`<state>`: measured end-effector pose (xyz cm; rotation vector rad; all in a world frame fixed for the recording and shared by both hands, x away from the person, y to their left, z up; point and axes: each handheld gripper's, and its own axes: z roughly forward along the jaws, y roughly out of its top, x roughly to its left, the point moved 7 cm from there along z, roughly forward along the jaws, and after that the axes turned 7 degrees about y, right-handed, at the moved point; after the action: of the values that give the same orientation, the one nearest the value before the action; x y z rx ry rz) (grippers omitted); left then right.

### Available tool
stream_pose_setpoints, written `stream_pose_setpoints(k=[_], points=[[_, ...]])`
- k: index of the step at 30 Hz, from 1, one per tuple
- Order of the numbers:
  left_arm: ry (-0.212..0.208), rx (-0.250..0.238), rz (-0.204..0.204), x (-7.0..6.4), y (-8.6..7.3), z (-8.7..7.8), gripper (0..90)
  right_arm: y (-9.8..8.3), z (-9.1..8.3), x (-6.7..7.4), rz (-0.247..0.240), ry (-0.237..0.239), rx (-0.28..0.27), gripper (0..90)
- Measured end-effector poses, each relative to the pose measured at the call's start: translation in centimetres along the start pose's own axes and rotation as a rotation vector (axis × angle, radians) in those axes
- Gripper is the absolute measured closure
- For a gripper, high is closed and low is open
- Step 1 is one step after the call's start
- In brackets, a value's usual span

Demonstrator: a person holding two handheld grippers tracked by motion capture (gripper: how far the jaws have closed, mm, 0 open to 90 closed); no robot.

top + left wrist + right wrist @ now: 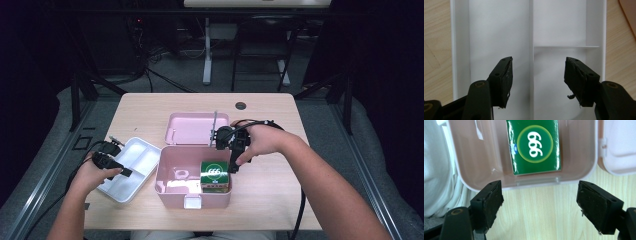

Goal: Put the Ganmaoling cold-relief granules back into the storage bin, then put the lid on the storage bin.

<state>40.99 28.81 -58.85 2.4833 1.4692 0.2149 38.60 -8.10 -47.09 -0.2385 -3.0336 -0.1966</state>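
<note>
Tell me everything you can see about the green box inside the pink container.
The green box is a small rectangular carton, apparently glossy cardboard, printed with white "999" in a yellow-ringed circle. It lies printed face up against the right wall of the open pink container, closed as far as shows. Neither gripper touches it.

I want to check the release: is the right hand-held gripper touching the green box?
Apart. The right gripper view shows the right hand-held gripper open over bare table, the green box beyond in the pink case.
</note>
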Motion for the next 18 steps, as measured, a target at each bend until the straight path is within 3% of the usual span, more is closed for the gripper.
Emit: stream_pose_setpoints(k=[8,18], points=[[-0.001,-0.004,-0.003,0.0,0.0,0.0,40.1,-2.0,0.0,-0.9,0.059,-0.001,-0.009,20.6],[-0.002,0.0,-0.003,0.0,-0.1,0.1,40.1,-5.7,0.9,-2.9,0.183,-0.012,-0.036,20.6]])
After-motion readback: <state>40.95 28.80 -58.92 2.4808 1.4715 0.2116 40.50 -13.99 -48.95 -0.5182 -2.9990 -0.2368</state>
